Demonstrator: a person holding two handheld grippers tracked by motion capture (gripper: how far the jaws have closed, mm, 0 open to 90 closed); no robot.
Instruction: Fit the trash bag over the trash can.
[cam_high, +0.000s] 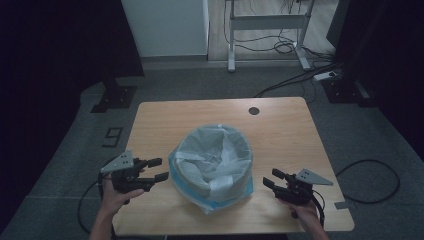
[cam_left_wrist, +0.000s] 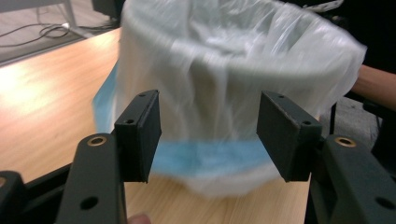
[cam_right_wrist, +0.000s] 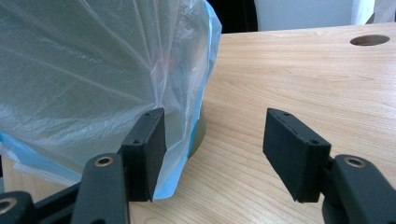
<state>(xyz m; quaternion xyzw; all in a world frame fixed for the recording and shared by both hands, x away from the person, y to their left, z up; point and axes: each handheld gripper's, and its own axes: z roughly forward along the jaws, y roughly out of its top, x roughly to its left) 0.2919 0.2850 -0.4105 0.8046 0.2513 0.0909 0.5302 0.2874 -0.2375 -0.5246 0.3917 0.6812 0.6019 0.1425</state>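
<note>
At the middle of the table (cam_high: 150, 120), the bag-lined bin (cam_high: 214, 159) stands between the left gripper (cam_high: 156, 170) and right gripper (cam_high: 272, 178), both wide open and empty; a one-sided pinch could tear the loose liner or tip the bin.

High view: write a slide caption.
Two open grippers, left and right, flank a bag-lined bin on a wooden table.

Pale wooden table (cam_high: 160, 120) with rounded corners; round dark hole (cam_high: 254, 110) near its far edge, right of centre. Beyond, on grey floor (cam_high: 200, 82): white desk frame (cam_high: 267, 22), tangled black cables (cam_high: 285, 47), a white power strip (cam_high: 325, 76). Far left, a black stand base (cam_high: 114, 97) before a white panel (cam_high: 165, 27). Right of the table, a looped black cable (cam_high: 370, 180).
</note>
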